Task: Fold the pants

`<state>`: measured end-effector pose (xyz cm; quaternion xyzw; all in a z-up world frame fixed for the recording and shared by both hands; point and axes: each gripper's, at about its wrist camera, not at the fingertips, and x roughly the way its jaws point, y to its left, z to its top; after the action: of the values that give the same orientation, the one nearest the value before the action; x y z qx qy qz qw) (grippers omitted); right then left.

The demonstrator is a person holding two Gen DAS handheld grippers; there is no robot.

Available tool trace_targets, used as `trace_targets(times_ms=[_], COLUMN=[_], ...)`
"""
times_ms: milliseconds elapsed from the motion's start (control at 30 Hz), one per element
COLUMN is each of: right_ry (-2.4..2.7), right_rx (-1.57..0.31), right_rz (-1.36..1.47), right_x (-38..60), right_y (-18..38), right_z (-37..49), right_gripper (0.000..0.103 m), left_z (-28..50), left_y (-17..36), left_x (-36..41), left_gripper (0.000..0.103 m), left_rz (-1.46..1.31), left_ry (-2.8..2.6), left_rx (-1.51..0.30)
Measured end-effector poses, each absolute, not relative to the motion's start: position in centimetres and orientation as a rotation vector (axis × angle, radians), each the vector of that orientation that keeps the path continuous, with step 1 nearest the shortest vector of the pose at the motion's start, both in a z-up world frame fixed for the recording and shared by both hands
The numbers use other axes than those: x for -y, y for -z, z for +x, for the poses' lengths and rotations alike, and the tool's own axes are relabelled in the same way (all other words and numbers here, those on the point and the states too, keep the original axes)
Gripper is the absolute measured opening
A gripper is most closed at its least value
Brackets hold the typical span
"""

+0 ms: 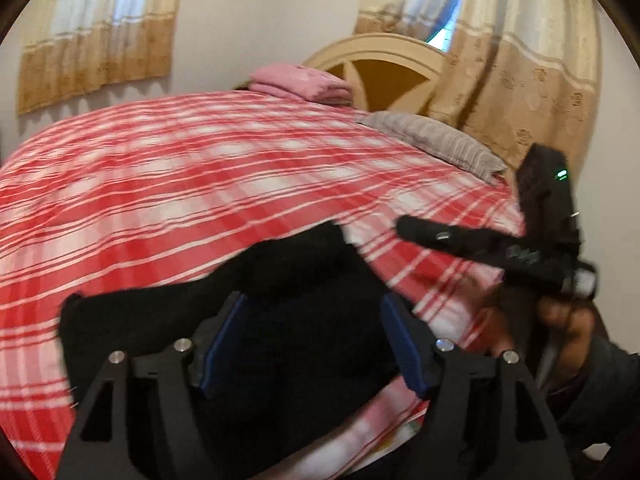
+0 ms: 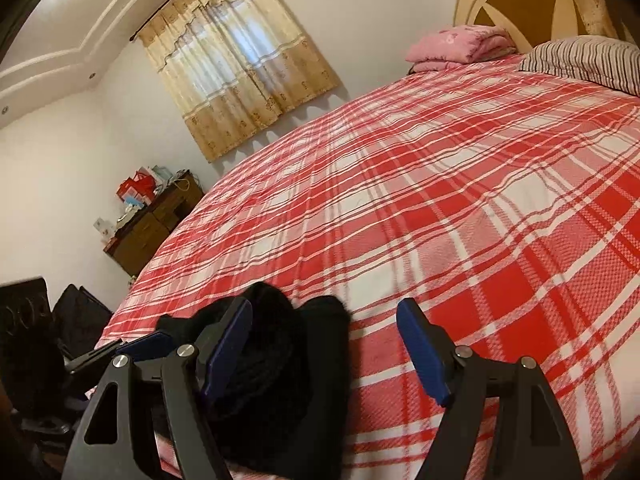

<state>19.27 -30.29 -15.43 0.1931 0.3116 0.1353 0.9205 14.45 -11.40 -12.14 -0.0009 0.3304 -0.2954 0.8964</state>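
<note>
The black pants [image 1: 280,276] lie bunched in a dark heap on the red and white checked bedspread [image 1: 180,184], near the bed's front edge. My left gripper [image 1: 314,340] is open over them, its blue pads standing wide on either side of the fabric without pressing on it. In the right wrist view the pants [image 2: 280,364] sit under the left finger of my right gripper [image 2: 324,340], which is open, with bare bedspread [image 2: 460,200] under its right finger. The left gripper [image 2: 132,350] shows at the heap's left edge. A hand [image 1: 560,320] holds the right gripper [image 1: 408,226] to the right.
A folded pink blanket [image 2: 460,48] and a striped pillow [image 2: 584,60] lie at the head of the bed by the cream headboard [image 2: 500,0]. A brown dresser [image 2: 156,224] with clutter stands by the far wall. Black bags [image 2: 80,316] sit on the floor to the left.
</note>
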Motion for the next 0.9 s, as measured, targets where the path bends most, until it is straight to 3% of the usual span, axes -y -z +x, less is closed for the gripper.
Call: trace_targets(times_ms=[133,267,367,400,567,900], right_ry=[-0.309,-0.292,-0.292,-0.288,-0.216,-0.174], right_rx=[-0.689,-0.755,-0.788,-0.789,-0.835,-0.883], right_rz=[0.301,0.179,0.153,0.152,0.173,0.125], right_x=[27.0,24.2,24.1,24.3,26.6,27.2], right_y=[14.9,16.3,17.1,17.2,18.8,19.0], right_z=[18.7,18.6,18.5,18.3,17.6,17.7], right_gripper=[0.076,0.074,0.028,0.021,0.019,0.019], left_z=[14.8,15.5,15.9,15.9,16.0,16.1], left_y=[13.1,14.5,15.4,15.6,16.3,17.6], left_x=[8.2,6.3,5.3,5.1,4.7,3.3], left_gripper=[0.083,0.085,0.085,0.085,0.093,0.093], left_rz=[-0.018,-0.022,-0.070,-0.079,-0.075,-0.111], left_ry=[0.492,0.384,0.369,0.365,0.329,0.304], left_rx=[-0.682,-0.705,-0.734,-0.734,-0.727,-0.754])
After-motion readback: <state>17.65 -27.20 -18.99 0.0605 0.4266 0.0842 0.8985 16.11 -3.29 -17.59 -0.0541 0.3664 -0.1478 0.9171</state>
